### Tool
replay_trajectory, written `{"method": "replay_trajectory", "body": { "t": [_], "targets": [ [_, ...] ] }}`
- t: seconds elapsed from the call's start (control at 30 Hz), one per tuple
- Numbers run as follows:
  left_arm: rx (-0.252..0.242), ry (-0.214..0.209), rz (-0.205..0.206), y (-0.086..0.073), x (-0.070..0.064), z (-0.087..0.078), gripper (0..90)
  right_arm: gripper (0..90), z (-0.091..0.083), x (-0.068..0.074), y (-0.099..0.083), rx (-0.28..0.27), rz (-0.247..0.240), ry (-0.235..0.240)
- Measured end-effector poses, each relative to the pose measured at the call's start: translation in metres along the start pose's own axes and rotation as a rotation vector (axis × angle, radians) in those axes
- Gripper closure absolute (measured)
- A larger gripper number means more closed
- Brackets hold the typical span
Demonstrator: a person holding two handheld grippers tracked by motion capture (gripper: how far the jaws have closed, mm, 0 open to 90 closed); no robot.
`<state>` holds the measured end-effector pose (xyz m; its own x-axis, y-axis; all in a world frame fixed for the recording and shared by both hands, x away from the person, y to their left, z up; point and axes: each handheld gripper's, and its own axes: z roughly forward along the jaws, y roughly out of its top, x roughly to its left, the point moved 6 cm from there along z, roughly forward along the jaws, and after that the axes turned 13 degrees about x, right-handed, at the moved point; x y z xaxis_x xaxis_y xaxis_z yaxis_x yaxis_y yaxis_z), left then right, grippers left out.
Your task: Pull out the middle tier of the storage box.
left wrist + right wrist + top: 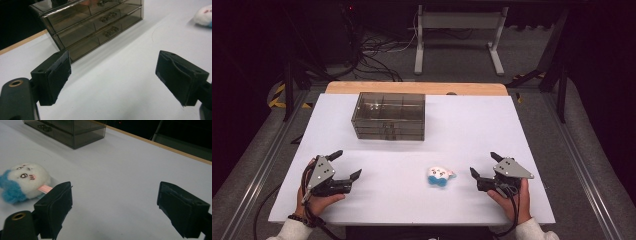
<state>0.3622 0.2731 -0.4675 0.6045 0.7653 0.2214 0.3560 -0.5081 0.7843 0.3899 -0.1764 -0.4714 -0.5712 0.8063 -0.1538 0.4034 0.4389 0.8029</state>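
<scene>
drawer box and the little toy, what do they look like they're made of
Drawer box: likely smoky see-through plastic, glossy; the inner dividers show through its walls. Toy: soft plush, white and blue fuzzy pile, with a small pink fabric tag.

No text, label, brand or number can be read; the plush toy's [25,180] small pink tag [45,188] appears blank.

A small soft toy [440,175] lies on the desk [462,135] near the front edge, a bit right of the middle. It is white and fluffy with blue feet, a little face and a pink tag.
</scene>
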Motion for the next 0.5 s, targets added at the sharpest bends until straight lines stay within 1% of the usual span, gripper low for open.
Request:
{"method": "replay_trajectory", "body": {
  "t": [0.07, 0.17, 0.3, 0.33, 0.4, 0.5],
  "targets": [
    [0.015, -0.004, -0.005, -0.0018, 0.0005, 0.0024, 15.2, 13.5, -0.0001, 0.0011, -0.0002, -0.001, -0.006, 0.001],
    [0.021, -0.011, -0.01, -0.0032, 0.0012, 0.0021, 15.0, 13.5, -0.0009, 0.0022, -0.0011, -0.001, -0.009, 0.006],
    [0.014, -0.014, 0.001, -0.0021, -0.0011, 0.0007, 14.8, 13.5, -0.0016, 0.0038, 0.0, -0.003, -0.015, 0.0],
    [0.019, -0.021, 0.009, -0.0018, -0.0024, 0.0009, 14.8, 13.5, -0.0016, 0.0053, 0.0011, -0.005, -0.024, 0.001],
    [0.019, -0.025, 0.012, -0.0018, -0.0034, 0.0014, 14.8, 13.5, -0.0008, 0.0066, 0.0009, 0.001, -0.029, -0.003],
    [0.026, -0.033, 0.023, -0.0017, -0.0055, 0.0021, 15.6, 13.5, 0.0, 0.007, 0.0002, 0.006, -0.03, 0.0]
  ]
}}
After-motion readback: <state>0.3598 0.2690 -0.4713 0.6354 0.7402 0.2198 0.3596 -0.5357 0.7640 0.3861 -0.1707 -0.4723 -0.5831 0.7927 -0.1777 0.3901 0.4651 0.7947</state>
